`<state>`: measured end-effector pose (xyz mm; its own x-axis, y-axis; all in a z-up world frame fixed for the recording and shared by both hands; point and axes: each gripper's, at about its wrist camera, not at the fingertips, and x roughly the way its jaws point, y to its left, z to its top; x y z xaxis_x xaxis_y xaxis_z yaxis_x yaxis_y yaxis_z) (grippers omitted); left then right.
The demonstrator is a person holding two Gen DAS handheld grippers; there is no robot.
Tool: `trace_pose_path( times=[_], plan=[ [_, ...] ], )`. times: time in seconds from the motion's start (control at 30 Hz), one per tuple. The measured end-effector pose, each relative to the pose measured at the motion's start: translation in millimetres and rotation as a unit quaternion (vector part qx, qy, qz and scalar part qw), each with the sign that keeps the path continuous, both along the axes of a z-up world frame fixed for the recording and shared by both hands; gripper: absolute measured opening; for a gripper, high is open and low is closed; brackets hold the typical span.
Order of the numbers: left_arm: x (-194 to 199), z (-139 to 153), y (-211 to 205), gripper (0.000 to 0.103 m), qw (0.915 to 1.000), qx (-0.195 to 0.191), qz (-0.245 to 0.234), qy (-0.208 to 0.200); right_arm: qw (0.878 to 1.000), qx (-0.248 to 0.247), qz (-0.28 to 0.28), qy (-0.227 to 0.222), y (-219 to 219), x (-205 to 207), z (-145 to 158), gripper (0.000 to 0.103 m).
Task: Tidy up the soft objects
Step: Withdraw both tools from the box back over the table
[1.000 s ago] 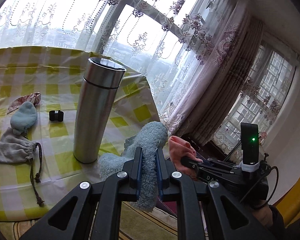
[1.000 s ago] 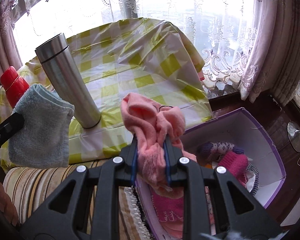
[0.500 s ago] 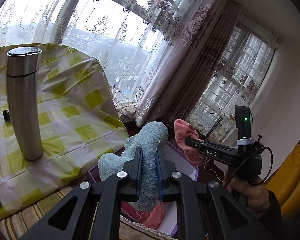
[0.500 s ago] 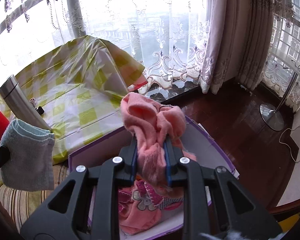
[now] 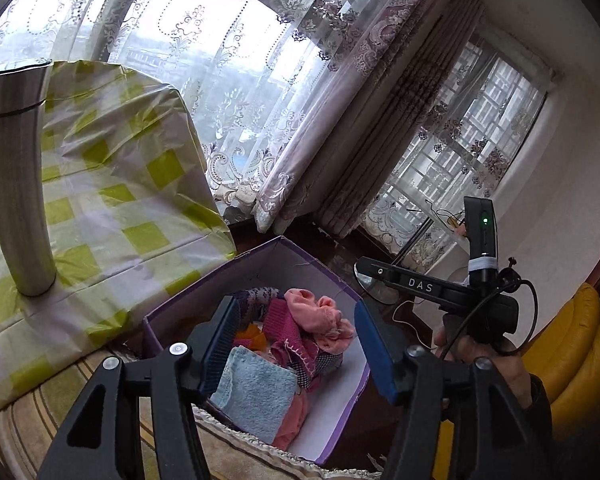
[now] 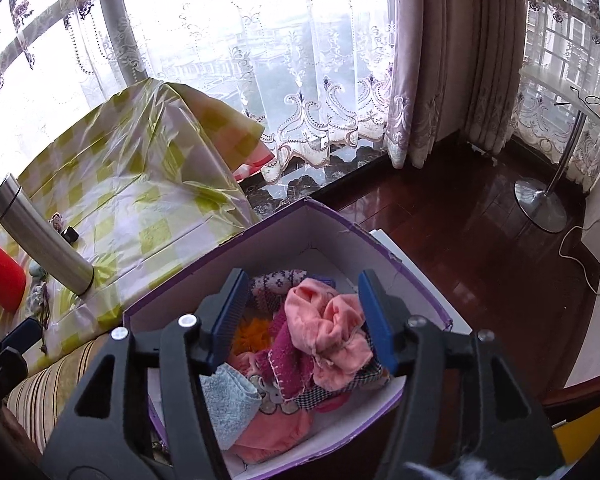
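Your left gripper and right gripper hover over the box, jaws just opened, nothing between them. The fluffy light-blue folded cloth and crumpled pink fleece cloth lie in the purple cardboard box. Both look light, limp, non-fragile; pinch any fold. Blue's long axis runs toward the near box corner; pink is bunched, no clear axis.

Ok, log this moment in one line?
left gripper: just opened, empty | right gripper: just opened, empty | blue towel, pink cloth: in purple box
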<state>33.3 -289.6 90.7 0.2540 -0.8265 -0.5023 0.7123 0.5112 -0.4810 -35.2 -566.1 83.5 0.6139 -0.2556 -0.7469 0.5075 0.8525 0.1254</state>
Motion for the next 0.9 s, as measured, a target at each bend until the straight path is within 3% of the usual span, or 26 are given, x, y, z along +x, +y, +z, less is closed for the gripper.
trace_pose_path(
  times=[0.27, 0.53, 0.7, 0.9],
  plan=[
    [21, -10, 55, 0.061, 0.9960, 0.026, 0.086, 0.002, 0.999, 0.000, 0.044, 0.011, 28, 14, -5, 0.064],
    [62, -33, 123, 0.061, 0.9659, 0.122, 0.228, 0.016, 0.995, -0.002, 0.095, 0.020, 64, 31, -8, 0.066],
    [81, -43, 154, 0.061, 0.9506, 0.157, 0.267, 0.026, 0.992, -0.004, 0.123, 0.026, 86, 44, -10, 0.067],
    [98, -51, 173, 0.061, 0.9411, 0.182, 0.283, 0.032, 0.988, -0.005, 0.151, 0.033, 106, 58, -12, 0.067]
  ],
)
